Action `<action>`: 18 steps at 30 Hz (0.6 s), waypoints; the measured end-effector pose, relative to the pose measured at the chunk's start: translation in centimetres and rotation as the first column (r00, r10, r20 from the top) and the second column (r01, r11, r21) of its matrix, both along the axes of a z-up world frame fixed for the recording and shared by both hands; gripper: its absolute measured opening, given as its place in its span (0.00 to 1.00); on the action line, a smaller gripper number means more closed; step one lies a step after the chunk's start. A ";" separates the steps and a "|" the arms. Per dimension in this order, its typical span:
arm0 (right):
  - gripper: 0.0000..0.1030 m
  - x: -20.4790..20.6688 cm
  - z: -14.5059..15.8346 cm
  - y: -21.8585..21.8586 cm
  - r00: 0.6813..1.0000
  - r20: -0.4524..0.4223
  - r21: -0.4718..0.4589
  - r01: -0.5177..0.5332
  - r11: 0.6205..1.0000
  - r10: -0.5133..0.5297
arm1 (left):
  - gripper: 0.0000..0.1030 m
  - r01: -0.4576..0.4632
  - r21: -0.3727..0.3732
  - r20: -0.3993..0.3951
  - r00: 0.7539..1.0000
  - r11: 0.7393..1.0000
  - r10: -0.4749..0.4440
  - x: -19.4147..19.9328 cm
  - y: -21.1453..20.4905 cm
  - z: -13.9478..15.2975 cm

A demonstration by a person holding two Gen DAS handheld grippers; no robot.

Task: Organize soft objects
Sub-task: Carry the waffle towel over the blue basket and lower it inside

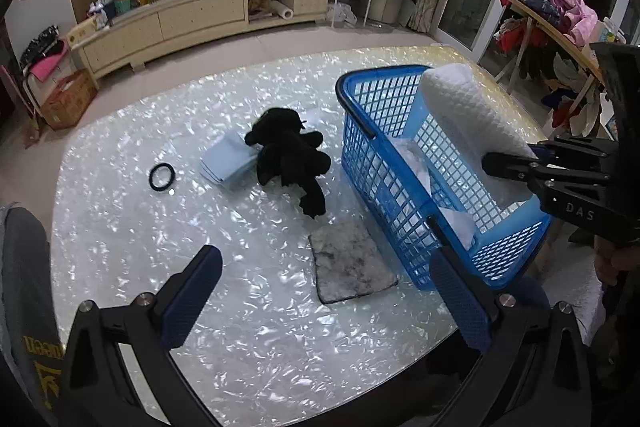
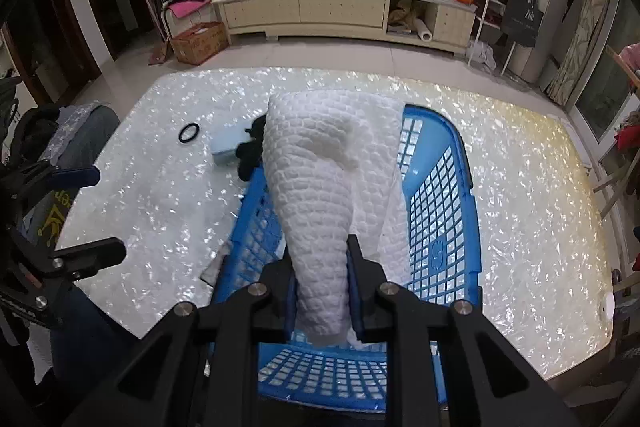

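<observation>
Bench (image 1: 140,227): pearly, shimmering top.
Black ring (image 1: 162,177): lay flat on bench, apart from other items.
Low cabinet (image 2: 340,11): stood along far wall, top crowded with bottles and boxes.
Cardboard box (image 2: 199,42): sat on floor beside cabinet.

One blue basket (image 1: 400,163), one white towel (image 1: 464,111), one black plush toy (image 1: 288,155), one black ring (image 1: 161,177), one grey cloth (image 1: 352,263)

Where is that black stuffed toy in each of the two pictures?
Left wrist view: the black toy lies mid-picture on the table, left of the blue basket.
Right wrist view: only a sliver of the toy shows, left of centre, behind the white towel.
Shared landmark: the black ring.
</observation>
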State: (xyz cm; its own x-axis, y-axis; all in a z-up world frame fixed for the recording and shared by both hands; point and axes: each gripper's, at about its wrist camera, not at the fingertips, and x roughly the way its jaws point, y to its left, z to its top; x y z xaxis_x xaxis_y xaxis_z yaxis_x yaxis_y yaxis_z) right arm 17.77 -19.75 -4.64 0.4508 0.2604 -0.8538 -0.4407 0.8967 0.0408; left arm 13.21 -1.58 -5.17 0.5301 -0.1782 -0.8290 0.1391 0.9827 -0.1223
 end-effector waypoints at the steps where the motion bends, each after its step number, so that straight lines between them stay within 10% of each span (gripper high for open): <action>1: 0.19 0.2 -0.4 0.1 1.000 -0.010 -0.005 0.002 1.000 -0.002 | 1.00 0.001 -0.005 -0.008 1.000 1.000 -0.001 0.3 0.1 -0.3; 18: 0.20 4.5 -3.9 -0.9 0.994 -0.102 -0.066 0.027 0.997 -0.034 | 1.00 0.061 -0.031 -0.145 0.987 0.998 -0.065 3.4 0.0 -7.9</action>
State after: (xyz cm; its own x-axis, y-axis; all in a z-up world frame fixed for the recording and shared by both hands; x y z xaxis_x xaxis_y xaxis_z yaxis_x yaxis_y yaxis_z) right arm 22.25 -20.64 -8.54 0.3667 0.1911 -0.9105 -0.4097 0.9119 0.0263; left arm 16.65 -1.59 -13.12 0.3910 -0.2301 -0.8912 0.1792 0.9688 -0.1715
